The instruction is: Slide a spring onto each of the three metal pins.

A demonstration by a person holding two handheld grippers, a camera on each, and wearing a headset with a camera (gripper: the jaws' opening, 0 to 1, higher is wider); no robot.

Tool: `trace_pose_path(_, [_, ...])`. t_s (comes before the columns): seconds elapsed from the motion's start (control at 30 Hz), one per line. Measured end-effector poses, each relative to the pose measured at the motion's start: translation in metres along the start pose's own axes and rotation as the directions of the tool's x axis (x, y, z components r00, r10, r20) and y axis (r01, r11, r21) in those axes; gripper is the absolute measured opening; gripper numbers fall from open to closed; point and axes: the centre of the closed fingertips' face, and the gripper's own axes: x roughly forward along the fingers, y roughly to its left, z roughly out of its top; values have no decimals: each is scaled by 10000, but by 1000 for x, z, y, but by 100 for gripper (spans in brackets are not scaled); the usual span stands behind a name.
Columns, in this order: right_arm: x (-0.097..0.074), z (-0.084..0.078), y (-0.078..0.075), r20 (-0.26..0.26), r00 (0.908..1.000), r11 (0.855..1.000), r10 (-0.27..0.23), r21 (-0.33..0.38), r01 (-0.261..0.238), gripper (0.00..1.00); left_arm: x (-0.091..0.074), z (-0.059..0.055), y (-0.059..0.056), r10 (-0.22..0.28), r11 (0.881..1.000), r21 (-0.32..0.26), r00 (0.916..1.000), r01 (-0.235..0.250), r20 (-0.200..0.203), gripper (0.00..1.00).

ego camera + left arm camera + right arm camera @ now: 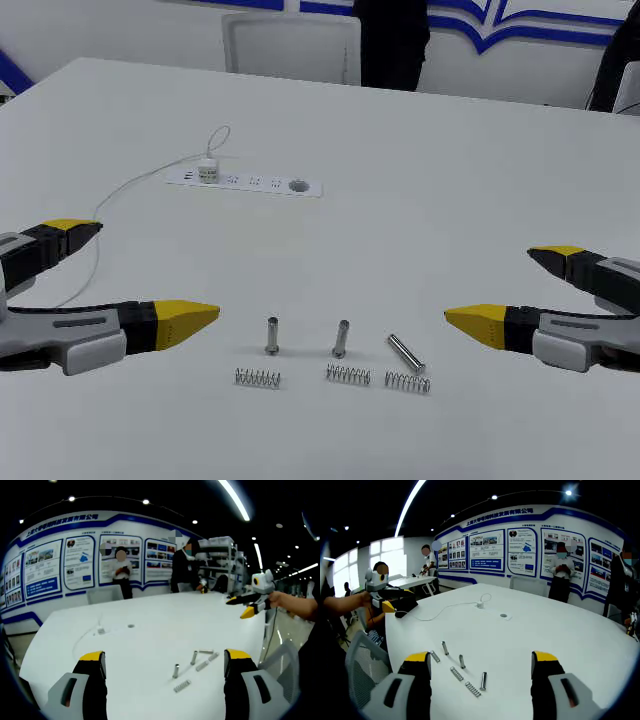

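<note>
Nothing is done yet: 0 of 3 springs sit on a pin, so by my reading all 3 slides are left. At the left edge of the head view the left gripper hangs over the surface, jaws spread, nothing between them.

In the lower middle stand 3 pins in a row. The left pin and middle pin are upright, and the right pin lies on its side. Just below them lie 3 springs, 1 under each: left spring, middle spring, and right spring, which is close to or touching its pin's end.

At the right edge the right gripper is likewise spread and empty. Count: 2 grippers, 3 pins, 3 springs.
</note>
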Motion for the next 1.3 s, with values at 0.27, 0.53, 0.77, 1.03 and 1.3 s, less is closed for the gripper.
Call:
trace_pose_path(0.27, [1,-1,5,-87,9996,9996,260,-87,-261,83,-2,0,-1,7,10000,-38,10000,-7,-12,100])
trace_pose_path(0.53, [0,-5,11,-279,9984,9986,493,-201,-499,83,-1,-2,-7,-205,9998,24,9998,205,-83,100])
trace_pose_path(0.77, [-1,-4,11,-212,9987,9988,464,-147,-467,85,2,2,-17,-575,9982,189,9983,575,9,100])
trace_pose_path(1.03, [2,-2,15,4,9980,9980,629,27,-629,87,6,12,-19,-813,9960,370,9966,807,136,100])
trace_pose_path(1.3, [6,-10,19,-287,9964,9968,802,9,-803,87,13,3,-23,-934,9938,579,9954,945,-220,100])
